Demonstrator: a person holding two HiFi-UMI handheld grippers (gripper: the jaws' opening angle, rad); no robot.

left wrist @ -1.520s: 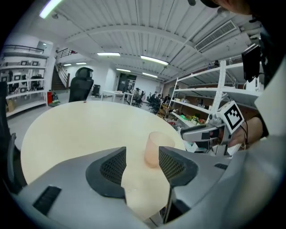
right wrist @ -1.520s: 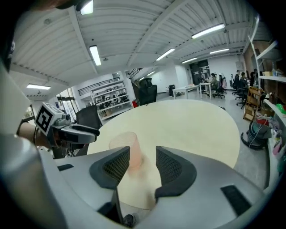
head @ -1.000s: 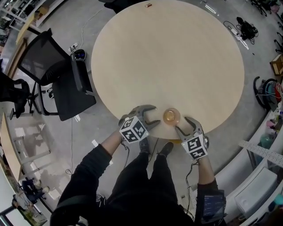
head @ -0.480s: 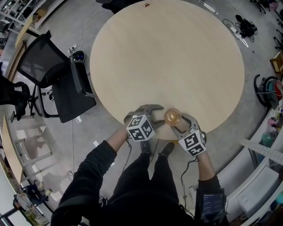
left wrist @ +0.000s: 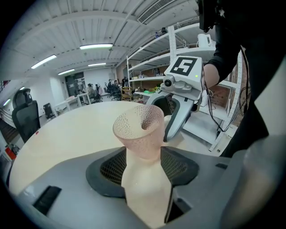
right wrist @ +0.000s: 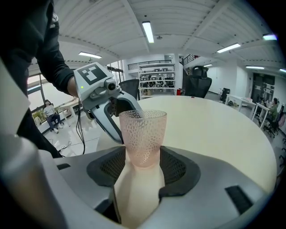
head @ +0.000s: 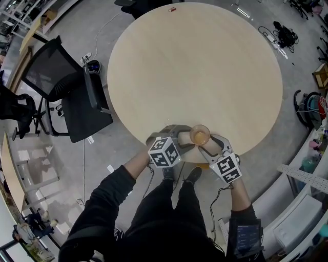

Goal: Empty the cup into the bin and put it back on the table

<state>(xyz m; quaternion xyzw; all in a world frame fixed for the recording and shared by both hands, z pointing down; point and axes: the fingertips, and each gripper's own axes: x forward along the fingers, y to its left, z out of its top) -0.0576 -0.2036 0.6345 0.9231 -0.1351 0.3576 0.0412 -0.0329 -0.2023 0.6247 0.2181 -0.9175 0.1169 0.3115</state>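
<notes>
A clear, dimpled pinkish cup (head: 200, 135) stands upright at the near edge of the round pale table (head: 195, 66). My left gripper (head: 185, 137) comes at it from the left and is open, its fingertips either side of the cup's left half. From the lower right my right gripper (head: 211, 144) does the same, also open. In the left gripper view the cup (left wrist: 138, 129) fills the gap between the jaws, with the right gripper (left wrist: 178, 109) just behind it. In the right gripper view the cup (right wrist: 143, 136) stands centred between the pads, the left gripper (right wrist: 105, 105) beyond it. No bin is in view.
A black office chair (head: 66, 84) stands on the floor left of the table. A small red thing (head: 171, 8) lies at the table's far edge. Cables (head: 282, 33) and shelving (head: 307, 174) are on the right. My legs are under the near edge.
Both grippers have closed in on the cup from either side, the left moving right and the right moving up-left. The cup has stayed where it was.
</notes>
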